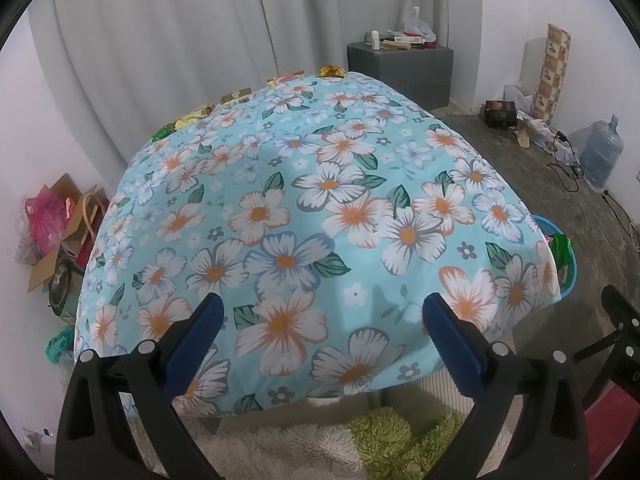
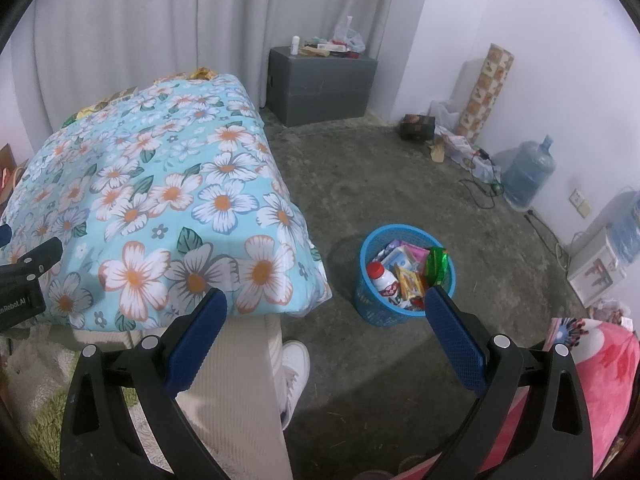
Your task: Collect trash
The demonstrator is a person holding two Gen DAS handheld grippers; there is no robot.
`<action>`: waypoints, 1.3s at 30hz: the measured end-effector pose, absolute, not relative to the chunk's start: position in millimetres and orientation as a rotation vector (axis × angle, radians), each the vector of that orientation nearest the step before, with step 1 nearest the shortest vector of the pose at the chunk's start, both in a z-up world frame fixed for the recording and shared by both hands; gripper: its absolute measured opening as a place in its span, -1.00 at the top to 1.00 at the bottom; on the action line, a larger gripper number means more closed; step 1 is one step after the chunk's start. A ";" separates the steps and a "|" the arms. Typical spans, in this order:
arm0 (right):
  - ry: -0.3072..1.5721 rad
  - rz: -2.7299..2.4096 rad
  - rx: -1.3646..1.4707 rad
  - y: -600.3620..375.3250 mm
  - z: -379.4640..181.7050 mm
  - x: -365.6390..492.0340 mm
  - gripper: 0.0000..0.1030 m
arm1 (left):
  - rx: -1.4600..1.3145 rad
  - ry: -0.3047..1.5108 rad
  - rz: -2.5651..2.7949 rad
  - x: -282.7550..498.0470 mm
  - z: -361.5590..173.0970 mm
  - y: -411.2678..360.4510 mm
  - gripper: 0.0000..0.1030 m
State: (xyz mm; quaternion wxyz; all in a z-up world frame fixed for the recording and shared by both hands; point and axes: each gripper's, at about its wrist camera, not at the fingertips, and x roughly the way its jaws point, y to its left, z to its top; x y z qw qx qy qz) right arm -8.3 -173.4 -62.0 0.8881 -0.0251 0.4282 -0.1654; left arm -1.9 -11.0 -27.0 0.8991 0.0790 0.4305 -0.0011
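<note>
A blue mesh bin [image 2: 374, 314] stands on the floor right of the table, holding a white bottle with a red cap [image 2: 382, 278], a green wrapper [image 2: 436, 266] and other packets. Its edge shows in the left wrist view [image 1: 570, 276]. Several wrappers lie along the table's far edge: a gold one [image 1: 332, 71], small boxes [image 1: 236, 96], a green one [image 1: 162, 133]. My left gripper [image 1: 322, 312] is open and empty over the table's near edge. My right gripper [image 2: 326, 308] is open and empty above the floor, beside the bin.
The table wears a floral blue cloth [image 1: 304, 208]. A grey box [image 2: 320, 84] with clutter stands by the curtain. A water jug [image 2: 528, 174], cables and a dispenser [image 2: 600, 260] line the right wall. Bags and cardboard [image 1: 60, 232] sit left. My leg and white shoe [image 2: 296, 364] are below.
</note>
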 end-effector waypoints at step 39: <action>0.889 -0.348 -0.048 -170.6 -62.4 -8.5 -0.84 | 0.166 0.897 -0.004 -2.4 -27.8 -9.7 -0.89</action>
